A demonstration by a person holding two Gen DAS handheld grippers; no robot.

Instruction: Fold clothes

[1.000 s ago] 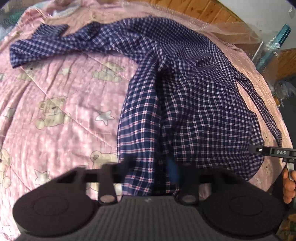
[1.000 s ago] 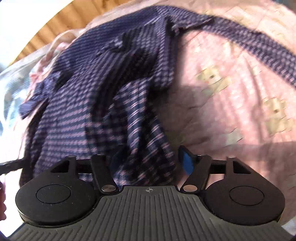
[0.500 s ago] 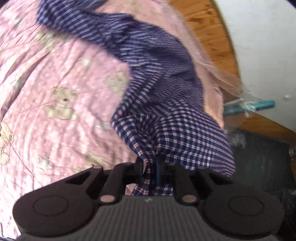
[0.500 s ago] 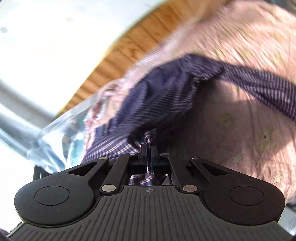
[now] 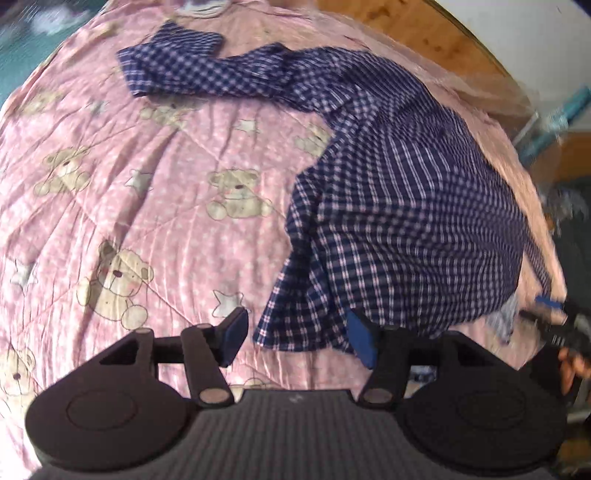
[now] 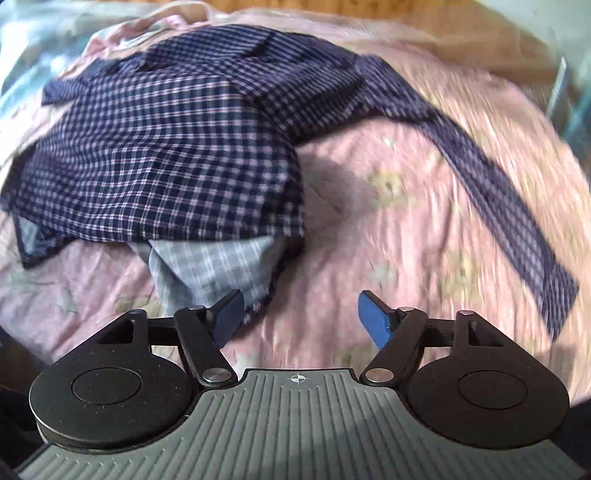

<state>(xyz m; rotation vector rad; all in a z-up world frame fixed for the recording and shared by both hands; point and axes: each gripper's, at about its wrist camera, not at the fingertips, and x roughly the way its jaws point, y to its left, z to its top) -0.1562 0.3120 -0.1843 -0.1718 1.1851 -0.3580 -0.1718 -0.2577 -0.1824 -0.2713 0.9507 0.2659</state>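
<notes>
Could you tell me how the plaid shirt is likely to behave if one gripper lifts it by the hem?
The plaid shirt would probably sag, not hold shape: it lies in soft folds, with a hem corner flipped to its paler inside. It looks thin and light. Its long sleeve, spread over the pink quilt, would likely trail.

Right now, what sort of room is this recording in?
Probably a bedroom: a plaid shirt lies spread on a pink quilt printed with teddy bears and stars, and what looks like a wooden headboard rises behind it.

navy plaid shirt (image 5: 406, 206), pink teddy-bear quilt (image 5: 147, 206)
</notes>
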